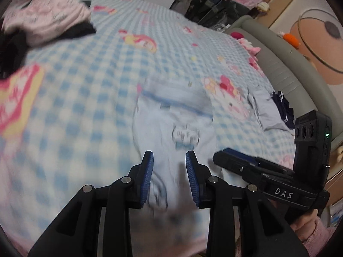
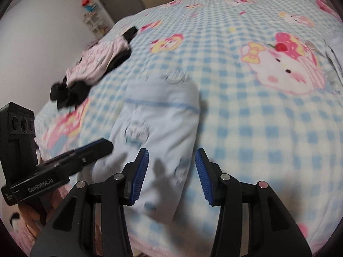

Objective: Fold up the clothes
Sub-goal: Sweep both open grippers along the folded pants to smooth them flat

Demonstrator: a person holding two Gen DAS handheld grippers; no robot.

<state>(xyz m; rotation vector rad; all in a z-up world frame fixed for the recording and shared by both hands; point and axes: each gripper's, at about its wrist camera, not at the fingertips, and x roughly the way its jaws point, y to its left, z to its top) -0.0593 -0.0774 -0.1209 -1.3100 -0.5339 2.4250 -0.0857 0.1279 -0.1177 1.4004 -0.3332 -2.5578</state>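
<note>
A pale blue garment [image 1: 173,124] with a blue stripe and a small print lies folded lengthwise on the blue-checked bed cover [image 1: 85,85]. It also shows in the right wrist view [image 2: 163,120]. My left gripper [image 1: 169,156] is open and empty, just above the garment's near end. My right gripper [image 2: 171,154] is open and empty over the garment's near right edge. The right gripper shows beside the left one in the left wrist view [image 1: 225,157], and the left gripper shows in the right wrist view [image 2: 103,147]. Both views are blurred.
A pile of pink and black clothes [image 1: 47,27] lies at the bed's far left, also in the right wrist view [image 2: 92,68]. A light blue and navy garment [image 1: 274,111] lies near the bed's right side by the grey padded bed frame [image 1: 289,72].
</note>
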